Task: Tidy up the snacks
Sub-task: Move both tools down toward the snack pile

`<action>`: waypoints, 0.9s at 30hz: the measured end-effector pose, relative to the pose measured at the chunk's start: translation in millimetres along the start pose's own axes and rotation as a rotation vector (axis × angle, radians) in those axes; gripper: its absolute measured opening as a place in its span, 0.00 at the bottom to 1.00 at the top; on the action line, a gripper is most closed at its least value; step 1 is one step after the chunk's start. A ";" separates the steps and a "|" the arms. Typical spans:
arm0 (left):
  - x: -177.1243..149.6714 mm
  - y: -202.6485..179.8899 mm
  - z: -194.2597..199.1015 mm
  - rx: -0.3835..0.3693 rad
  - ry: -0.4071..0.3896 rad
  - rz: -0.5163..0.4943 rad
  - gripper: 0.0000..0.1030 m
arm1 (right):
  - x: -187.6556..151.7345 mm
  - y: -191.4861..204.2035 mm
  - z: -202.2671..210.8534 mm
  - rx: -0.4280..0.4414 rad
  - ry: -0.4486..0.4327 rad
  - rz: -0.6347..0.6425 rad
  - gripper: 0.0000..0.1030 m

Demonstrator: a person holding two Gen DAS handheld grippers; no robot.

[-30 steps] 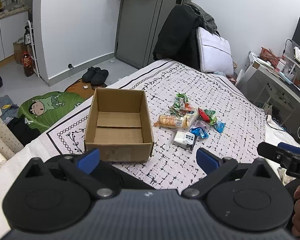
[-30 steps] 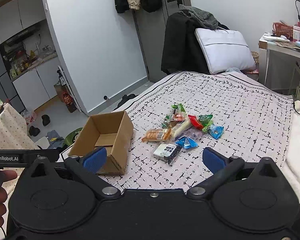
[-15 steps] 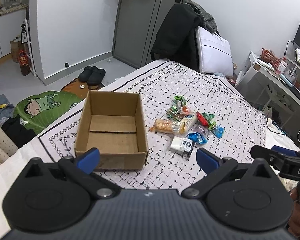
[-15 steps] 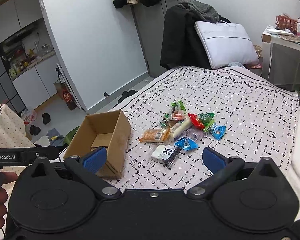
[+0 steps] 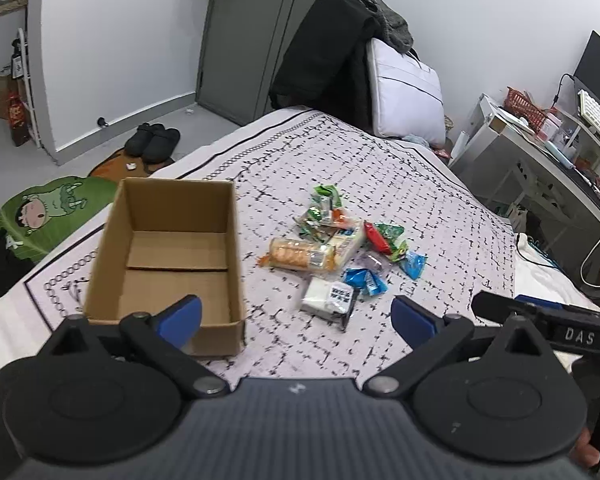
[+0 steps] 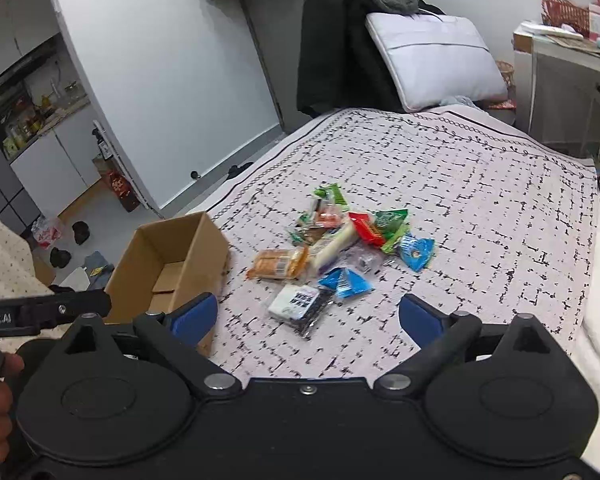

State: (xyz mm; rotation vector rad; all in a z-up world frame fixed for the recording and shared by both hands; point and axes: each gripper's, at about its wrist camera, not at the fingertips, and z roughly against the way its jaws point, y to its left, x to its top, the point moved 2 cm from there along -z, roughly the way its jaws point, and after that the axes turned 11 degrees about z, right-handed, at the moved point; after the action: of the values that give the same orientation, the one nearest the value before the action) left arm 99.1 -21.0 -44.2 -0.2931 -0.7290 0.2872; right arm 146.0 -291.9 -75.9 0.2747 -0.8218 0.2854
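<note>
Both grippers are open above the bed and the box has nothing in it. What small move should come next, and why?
Probably lower the right gripper onto the white and black packet, the snack nearest its open fingers, and close on it. The cardboard box beside the snack pile holds nothing yet, neither gripper holds anything, and the left gripper sits nearer the box.

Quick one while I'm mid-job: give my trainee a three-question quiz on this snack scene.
1. True or false: the box already holds snacks.
2. Which packet in the snack pile lies nearest the tongs: A) white-and-black packet, B) red packet, C) green packet?
3. Fill in: both the left tongs and the right tongs are ____.

Key: 1 false, the box is empty; 2 A; 3 open.
</note>
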 end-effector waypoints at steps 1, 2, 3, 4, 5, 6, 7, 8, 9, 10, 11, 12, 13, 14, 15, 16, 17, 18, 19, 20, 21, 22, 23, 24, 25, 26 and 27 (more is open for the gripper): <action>0.6 -2.8 -4.2 -0.003 0.005 0.000 0.98 | 1.5 -4.4 -2.5 0.000 -0.001 -0.010 0.94; 1.0 -5.6 -8.2 -0.007 0.009 0.000 0.98 | 3.0 -10.0 -5.3 0.001 -0.003 -0.023 0.94; 1.1 -7.6 -11.6 -0.010 0.011 0.001 0.98 | 4.1 -14.6 -8.2 0.004 -0.003 -0.036 0.94; 1.7 -9.9 -15.8 -0.013 0.015 0.001 0.98 | 5.3 -18.5 -10.7 0.008 -0.001 -0.046 0.94; 2.0 -11.7 -20.2 -0.013 0.019 0.002 0.98 | 6.6 -22.9 -13.9 0.011 0.002 -0.057 0.94; 2.2 -13.5 -24.2 -0.013 0.022 0.003 0.98 | 7.6 -26.1 -16.5 0.011 0.004 -0.063 0.93; 2.8 -15.0 -29.1 -0.012 0.025 0.005 0.98 | 8.8 -30.5 -19.5 0.011 0.006 -0.071 0.93; 3.0 -16.6 -33.5 -0.011 0.028 0.006 0.98 | 10.2 -35.3 -22.6 0.011 0.007 -0.083 0.93; 2.7 -17.6 -37.3 -0.010 0.032 0.008 0.97 | 11.2 -40.1 -25.2 0.012 0.008 -0.093 0.93; 2.7 -19.5 -42.2 -0.009 0.037 0.010 0.97 | 12.3 -44.9 -27.9 0.012 0.010 -0.103 0.93; 2.7 -21.8 -47.2 -0.009 0.042 0.010 0.97 | 13.2 -49.3 -30.6 0.011 0.013 -0.114 0.93; 2.3 -23.9 -51.1 -0.008 0.046 0.010 0.97 | 13.9 -53.8 -33.4 0.012 0.015 -0.124 0.93; 2.3 -26.6 -55.9 -0.006 0.050 0.008 0.97 | 14.6 -58.5 -36.7 0.013 0.018 -0.131 0.93; 2.6 -29.1 -60.3 -0.005 0.054 0.006 0.97 | 15.6 -62.4 -39.4 0.015 0.022 -0.136 0.93; 2.8 -32.3 -65.2 -0.005 0.058 0.007 0.97 | 17.4 -67.7 -43.0 0.022 0.022 -0.144 0.93; 2.9 -34.9 -69.6 -0.006 0.060 0.008 0.97 | 19.3 -72.5 -46.3 0.022 0.022 -0.150 0.92; 3.0 -37.9 -74.7 -0.007 0.063 0.011 0.97 | 21.1 -76.2 -48.7 0.018 0.021 -0.154 0.92; 2.9 -40.9 -79.9 -0.007 0.067 0.014 0.97 | 23.6 -81.3 -51.9 0.017 0.021 -0.159 0.90; 2.6 -43.5 -85.0 -0.004 0.073 0.014 0.97 | 25.5 -85.0 -54.5 0.023 0.020 -0.162 0.90; 2.3 -47.0 -90.7 -0.001 0.078 0.010 0.97 | 27.3 -88.5 -57.2 0.026 0.021 -0.164 0.90; 1.8 -50.5 -95.6 0.002 0.081 0.004 0.97 | 29.7 -92.2 -61.0 0.023 0.022 -0.160 0.90; 0.9 -54.2 -100.5 0.007 0.084 -0.003 0.96 | 31.1 -94.9 -64.1 0.016 0.022 -0.151 0.90; -0.2 -57.2 -105.2 0.011 0.087 -0.007 0.96 | 32.0 -97.7 -66.5 0.012 0.024 -0.146 0.89; -0.8 -59.8 -110.2 0.015 0.091 -0.007 0.95 | 32.8 -101.1 -70.0 0.009 0.029 -0.145 0.89; -1.9 -62.1 -115.6 0.021 0.096 -0.005 0.94 | 33.0 -105.2 -73.5 0.016 0.034 -0.152 0.88; -3.0 -63.9 -120.3 0.025 0.102 -0.002 0.94 | 33.0 -108.7 -76.4 0.024 0.039 -0.160 0.88; -4.2 -66.6 -125.1 0.029 0.108 -0.002 0.93 | 32.9 -112.6 -80.6 0.028 0.045 -0.166 0.88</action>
State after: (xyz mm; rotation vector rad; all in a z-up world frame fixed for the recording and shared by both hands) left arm 192.3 -103.9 -111.5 -0.2787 -0.6185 0.2779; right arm 261.5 -363.6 -118.1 0.3595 -0.7466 0.1468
